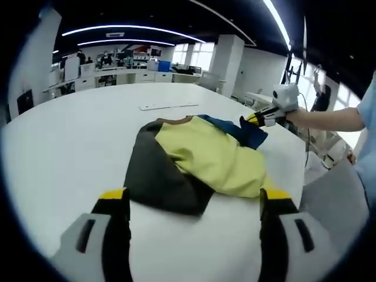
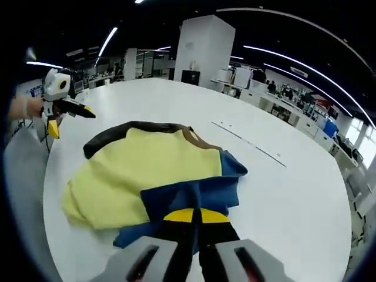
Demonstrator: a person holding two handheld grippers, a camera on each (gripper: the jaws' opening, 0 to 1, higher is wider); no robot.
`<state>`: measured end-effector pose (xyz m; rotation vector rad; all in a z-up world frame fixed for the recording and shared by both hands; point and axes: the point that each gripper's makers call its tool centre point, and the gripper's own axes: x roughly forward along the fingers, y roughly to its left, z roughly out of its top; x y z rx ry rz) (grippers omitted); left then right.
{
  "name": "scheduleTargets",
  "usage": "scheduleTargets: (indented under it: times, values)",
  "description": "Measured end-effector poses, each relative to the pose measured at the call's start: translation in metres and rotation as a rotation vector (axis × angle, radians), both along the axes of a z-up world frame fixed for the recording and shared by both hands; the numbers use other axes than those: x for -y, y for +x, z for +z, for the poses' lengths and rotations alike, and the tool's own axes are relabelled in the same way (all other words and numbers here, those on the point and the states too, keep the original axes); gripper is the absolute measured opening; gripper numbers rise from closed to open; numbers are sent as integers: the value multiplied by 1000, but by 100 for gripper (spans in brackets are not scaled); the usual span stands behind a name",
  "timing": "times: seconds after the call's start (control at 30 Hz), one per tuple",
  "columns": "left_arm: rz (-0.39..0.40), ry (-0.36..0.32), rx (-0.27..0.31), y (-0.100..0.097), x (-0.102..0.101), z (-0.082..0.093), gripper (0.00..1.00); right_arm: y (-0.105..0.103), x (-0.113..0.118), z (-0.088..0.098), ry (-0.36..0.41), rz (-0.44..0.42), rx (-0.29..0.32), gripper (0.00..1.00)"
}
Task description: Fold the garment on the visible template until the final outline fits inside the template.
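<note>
Right gripper view: the right tool [image 2: 195, 220] is clamped on the blue edge of the garment [image 2: 147, 176], which lies crumpled on the white table [image 2: 282, 194], its long axis running between both tools. The left tool [image 1: 194, 202] stands spread apart above the dark hem.

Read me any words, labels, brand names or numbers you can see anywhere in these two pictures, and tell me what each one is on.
No readable text.
Garment: yellow, dark and blue panels, no print or label showing.
Table: plain white.
Thin strip lying on the table: too small to tell any marking.
Background desks and screens: too blurred to read.
</note>
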<state>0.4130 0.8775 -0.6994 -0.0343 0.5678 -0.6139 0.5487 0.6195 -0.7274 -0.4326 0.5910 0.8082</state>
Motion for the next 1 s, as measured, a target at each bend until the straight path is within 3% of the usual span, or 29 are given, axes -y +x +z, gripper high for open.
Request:
scheduleTargets:
  times: [0.3, 0.53, 0.73, 0.8, 1.0]
  values:
    - [14, 0, -12, -1, -6, -3, 88, 11, -11, -24, -14, -6, -57, 0]
    - [12, -2, -16, -1, -6, -4, 88, 11, -12, -27, -11, -11, -76, 0]
    - [3, -6, -14, 0, -2, -4, 88, 10, -9, -25, -11, -17, -75, 0]
    - [0, -7, -14, 0, -1, -4, 88, 11, -9, -20, 22, -46, -77, 0]
    - [-6, -6, -11, -1, 1, -4, 88, 14, -1, -5, 81, -111, -67, 11]
